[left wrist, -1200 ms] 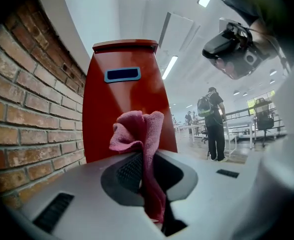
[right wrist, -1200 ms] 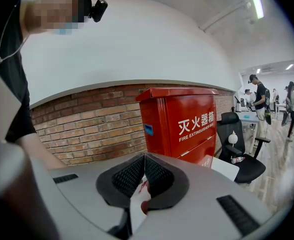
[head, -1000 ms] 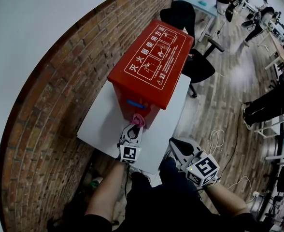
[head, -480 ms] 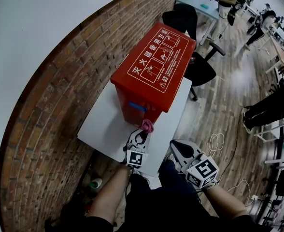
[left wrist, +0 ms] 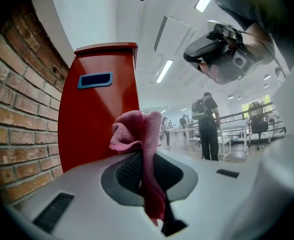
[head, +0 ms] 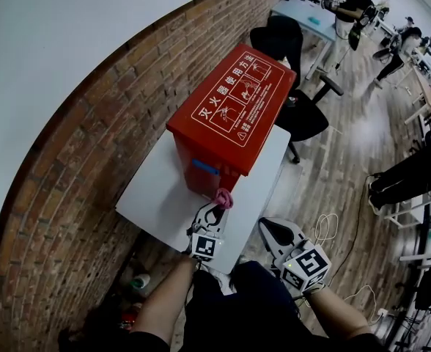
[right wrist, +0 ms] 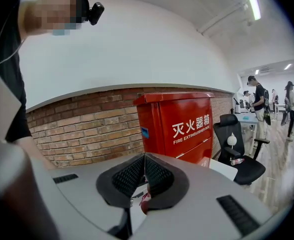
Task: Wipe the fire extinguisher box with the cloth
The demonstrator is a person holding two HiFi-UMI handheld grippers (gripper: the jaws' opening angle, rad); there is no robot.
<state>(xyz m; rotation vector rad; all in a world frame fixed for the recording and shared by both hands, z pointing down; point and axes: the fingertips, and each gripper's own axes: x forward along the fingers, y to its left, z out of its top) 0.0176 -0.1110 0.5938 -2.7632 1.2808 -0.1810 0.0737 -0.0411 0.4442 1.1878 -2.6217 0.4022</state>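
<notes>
Cloth point(left wrist: 137, 131) pinched in left gripper point(head: 215, 209) (near fire extinguisher box point(head: 226, 116) front).

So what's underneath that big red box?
A white table, standing beside the brick wall. The fire extinguisher box covers the tabletop directly beneath it, so anything there is hidden.

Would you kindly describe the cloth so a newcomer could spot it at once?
Along the brick wall stands a white table bearing the red fire extinguisher box. Just before the box's near end, the left gripper pinches the cloth: a crumpled pink rag, the only soft thing there.
</notes>
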